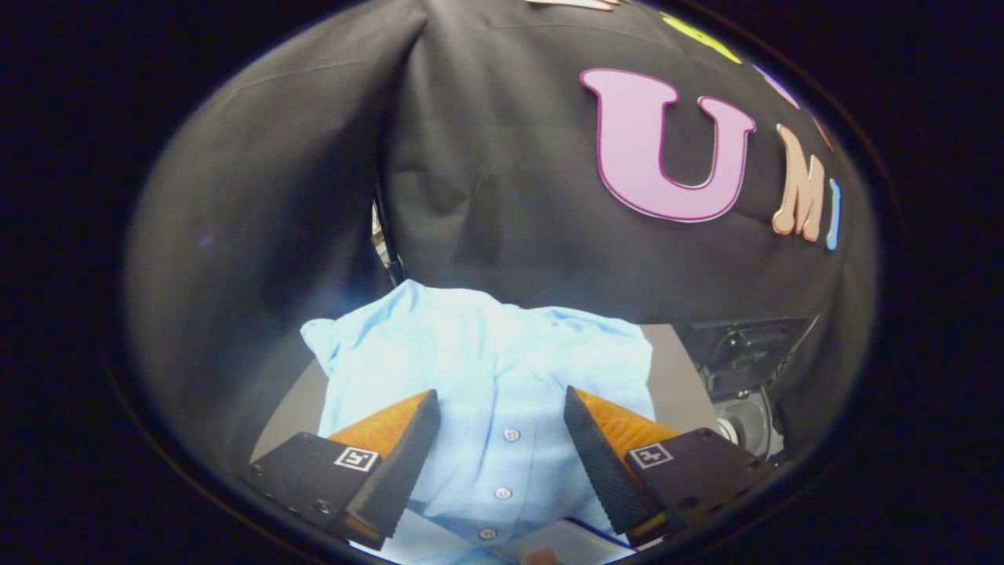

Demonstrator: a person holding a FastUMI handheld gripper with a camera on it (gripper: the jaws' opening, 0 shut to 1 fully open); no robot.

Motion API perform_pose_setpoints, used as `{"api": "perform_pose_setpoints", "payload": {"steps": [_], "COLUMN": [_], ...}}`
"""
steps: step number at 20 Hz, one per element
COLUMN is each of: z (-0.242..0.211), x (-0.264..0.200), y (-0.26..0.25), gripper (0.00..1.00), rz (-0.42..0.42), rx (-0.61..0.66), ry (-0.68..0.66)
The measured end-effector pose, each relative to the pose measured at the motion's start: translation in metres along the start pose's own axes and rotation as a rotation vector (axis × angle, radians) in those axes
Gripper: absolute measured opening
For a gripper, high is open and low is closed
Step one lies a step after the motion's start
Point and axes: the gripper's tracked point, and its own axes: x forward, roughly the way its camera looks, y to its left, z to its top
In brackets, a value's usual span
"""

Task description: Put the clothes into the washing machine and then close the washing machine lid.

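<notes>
- While the gripper (pixel 502 428) hangs over the table (pixel 674 369), its two fingers stand well apart, with nothing pinched between them.
- A light blue shirt (pixel 486 361) lies spread on the grey table, its buttoned placket running through the gap between the fingers.
- Three small white buttons (pixel 511 435) show in a row along that placket, between the fingertips and nearer the camera.
- The shirt's far edge bunches up into soft folds beyond the fingers, close to the black cloth wall (pixel 502 196) of the booth.
- Whether the fingers touch the fabric or hover just above it cannot be told from this angle.
- To the right of the shirt, past the table's edge, sits a dark machine (pixel 745 369) with a round grey part; it may be the washing machine, but the view there is dim.
</notes>
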Motion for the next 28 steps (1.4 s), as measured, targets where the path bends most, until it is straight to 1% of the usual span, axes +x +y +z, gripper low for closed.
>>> {"api": "perform_pose_setpoints", "payload": {"steps": [1, 2, 3, 4, 6, 8, 10, 11, 12, 16, 19, 24, 28], "z": [-0.014, 0.0, -0.006, -0.001, 0.0, -0.002, 0.001, 0.004, 0.002, 0.033, 0.052, 0.08, 0.109], "x": [0.003, 0.007, 0.008, 0.007, 0.007, 0.007, -0.001, 0.005, -0.004, -0.037, -0.06, -0.096, -0.125], "y": [0.004, 0.003, 0.002, 0.002, 0.007, 0.008, -0.002, 0.0, 0.002, -0.021, -0.033, -0.088, -0.141], "gripper": [1.0, 1.0, 1.0, 0.96, 0.59, 0.22, 0.22, 0.11, 0.01, 0.0, 0.0, 0.0, 0.0], "rz": [0.027, 0.036, 0.051, 0.073, 0.127, 0.157, 0.134, 0.141, 0.157, 0.18, 0.229, 0.137, 0.06], "rx": [0.015, 0.057, 0.071, 0.067, 0.089, 0.075, 0.078, 0.096, 0.115, 0.107, 0.082, 0.016, 0.032], "ry": [0.061, 0.007, 0.04, 0.015, 0.025, 0.028, 0.007, 0.008, 0.007, -0.08, -0.133, -0.249, -0.381]}}
